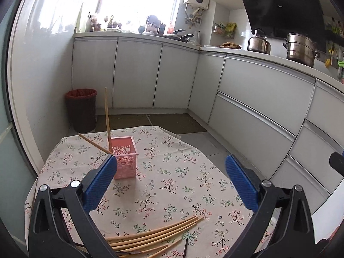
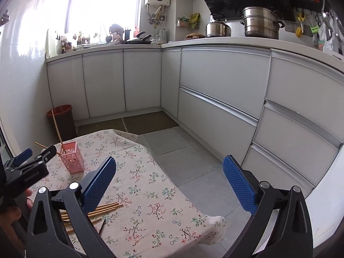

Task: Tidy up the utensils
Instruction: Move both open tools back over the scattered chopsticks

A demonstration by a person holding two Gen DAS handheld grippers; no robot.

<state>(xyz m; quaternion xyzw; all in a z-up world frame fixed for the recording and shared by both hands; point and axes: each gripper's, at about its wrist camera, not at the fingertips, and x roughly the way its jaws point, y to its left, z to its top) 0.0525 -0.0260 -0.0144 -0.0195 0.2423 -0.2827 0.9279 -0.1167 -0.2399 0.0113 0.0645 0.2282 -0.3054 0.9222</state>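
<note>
1. Both grippers, left gripper (image 1: pixel 171 165) and right gripper (image 2: pixel 169 168), gape wide, empty.
2. Two chopsticks stand in the pink basket (image 1: pixel 125 161), far left.
3. Loose chopsticks (image 1: pixel 154 234) lie near; next, I reckon, pinch one.

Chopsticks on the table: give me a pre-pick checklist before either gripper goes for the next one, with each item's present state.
1. Left gripper open, nothing between the pads: ok.
2. Right gripper open, nothing between the pads: ok.
3. Pink basket upright on the floral tablecloth, with room inside: ok; two chopsticks lean in it.
4. Loose chopsticks in view of the left gripper, close below its fingers: ok.
5. One chopstick lying apart from the others for a clean grasp: not ok, they lie bunched and overlapping.
6. Dark chopstick fully visible: cannot tell, the frame edge cuts it.
</note>
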